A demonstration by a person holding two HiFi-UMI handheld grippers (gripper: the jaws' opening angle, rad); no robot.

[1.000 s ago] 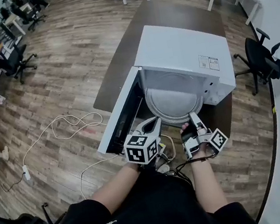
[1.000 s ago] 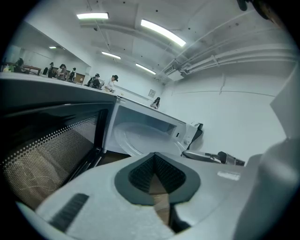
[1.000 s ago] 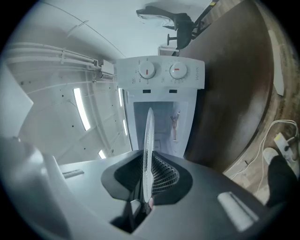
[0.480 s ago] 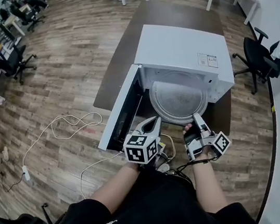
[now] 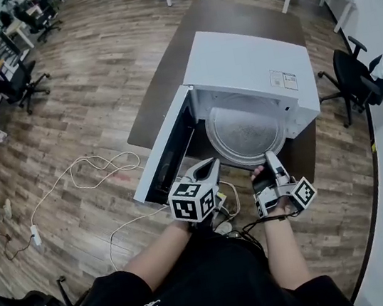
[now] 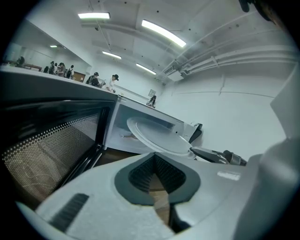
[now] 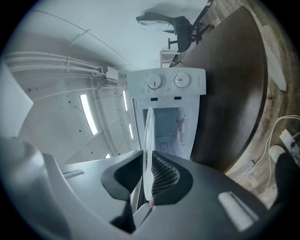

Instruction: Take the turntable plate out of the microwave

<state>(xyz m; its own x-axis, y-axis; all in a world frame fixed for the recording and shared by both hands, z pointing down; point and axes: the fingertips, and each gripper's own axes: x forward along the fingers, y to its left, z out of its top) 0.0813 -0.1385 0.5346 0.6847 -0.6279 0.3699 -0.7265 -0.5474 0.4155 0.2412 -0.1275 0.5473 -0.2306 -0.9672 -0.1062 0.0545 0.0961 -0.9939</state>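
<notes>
The left forearm (image 5: 157,255) and the right forearm (image 5: 283,253) are stretched ahead of the body, side by side. The left gripper (image 5: 210,168) is carried nosing slightly downward, its jaws drawn together with nothing between them. The right gripper (image 5: 270,160) is held about level, near it, and its jaws are clamped on the near rim of the turntable plate (image 5: 242,131).

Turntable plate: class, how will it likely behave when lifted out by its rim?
Probably stiff and breakable: the turntable plate looks like thin clear glass, flat edge-on. Likely slippery; the right gripper pinches only its rim, so it may tilt or slip.
</notes>
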